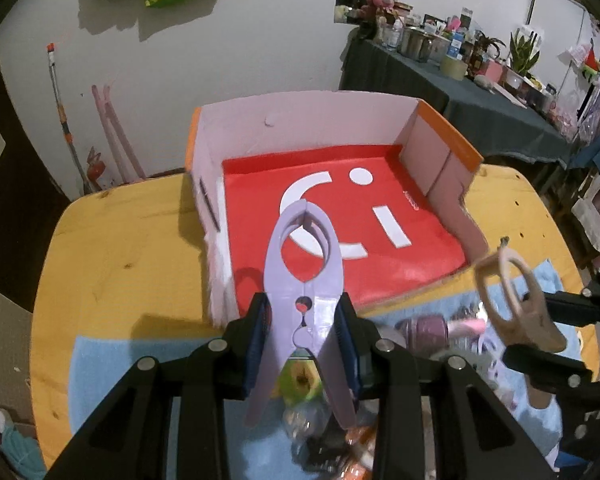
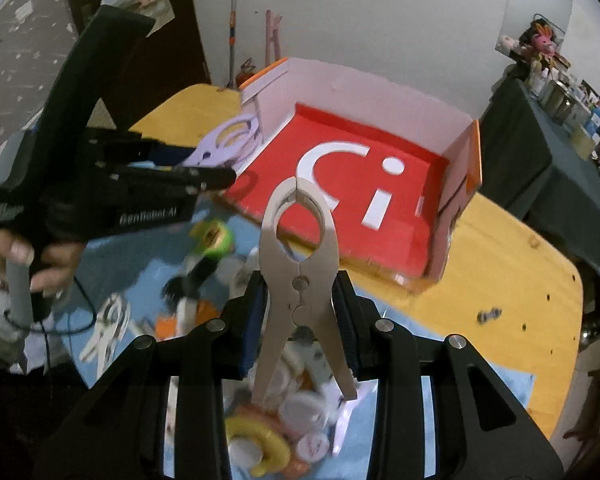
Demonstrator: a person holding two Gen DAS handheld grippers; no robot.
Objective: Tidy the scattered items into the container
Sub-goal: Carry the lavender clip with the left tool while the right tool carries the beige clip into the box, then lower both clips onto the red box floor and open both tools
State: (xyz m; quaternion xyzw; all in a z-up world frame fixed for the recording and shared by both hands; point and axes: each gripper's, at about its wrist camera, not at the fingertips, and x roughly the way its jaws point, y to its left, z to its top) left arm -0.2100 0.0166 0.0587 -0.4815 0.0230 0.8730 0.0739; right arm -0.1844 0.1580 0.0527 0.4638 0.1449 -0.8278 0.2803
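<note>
My left gripper [image 1: 304, 320] is shut on a lilac plastic clothes peg [image 1: 306, 256] and holds it upright just in front of the open cardboard box [image 1: 300, 124] with a red floor. My right gripper [image 2: 300, 292] is shut on a beige clothes peg [image 2: 297, 236], held above the pile near the box's front edge. The beige peg also shows at the right of the left wrist view [image 1: 512, 300]. The left gripper with the lilac peg [image 2: 227, 144] shows at the left of the right wrist view, by the box's left wall. The box [image 2: 380, 92] holds no items.
The box stands on a yellow wooden table [image 1: 111, 256]. A blue mat [image 2: 115, 252] in front of it carries several scattered items: a white peg [image 2: 105, 332], a green-topped brush [image 2: 211, 240], jars and lids [image 2: 300, 408], a yellow ring [image 2: 267, 448]. A cluttered dark side table [image 1: 480, 92] stands behind on the right.
</note>
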